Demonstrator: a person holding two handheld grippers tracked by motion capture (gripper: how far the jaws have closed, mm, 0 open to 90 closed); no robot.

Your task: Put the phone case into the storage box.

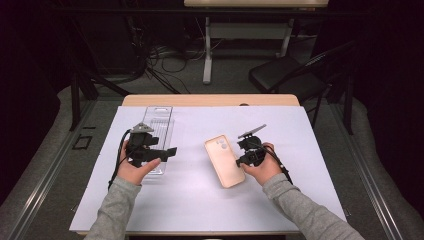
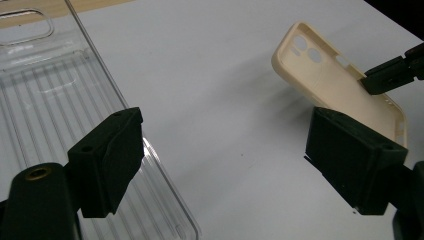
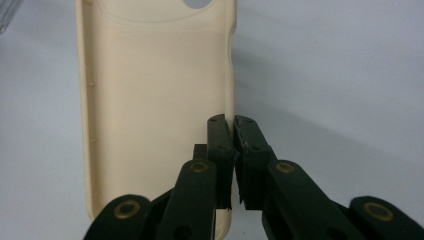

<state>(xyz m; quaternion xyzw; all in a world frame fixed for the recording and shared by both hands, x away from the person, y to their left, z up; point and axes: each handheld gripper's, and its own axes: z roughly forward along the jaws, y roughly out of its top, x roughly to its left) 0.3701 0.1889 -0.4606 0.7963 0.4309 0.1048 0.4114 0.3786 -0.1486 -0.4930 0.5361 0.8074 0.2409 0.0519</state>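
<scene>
Two phone cases, one beige (image 1: 224, 160) and one clear (image 1: 157, 131); two claws, left (image 1: 170, 151) and right (image 1: 242, 148).

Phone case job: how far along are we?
Done: the right gripper is shut on the side wall of the beige phone case, tilting it off the white mat. In hand: that grip. Left: the left gripper stands open, holding nothing, over the edge of the clear tray.

The phone case (image 1: 224, 160) is showing a plain cream-beige, without pattern. The tray (image 1: 157, 131) is showing clear, colourless plastic with parallel ribbed lines. Both grippers, left (image 1: 170, 151) and right (image 1: 242, 145), are showing matte black with brass-coloured rivets. The table (image 1: 200, 200) is showing a pale lavender-white sheet over a wood-coloured edge. The sleeves (image 1: 112, 210) are showing grey.
</scene>
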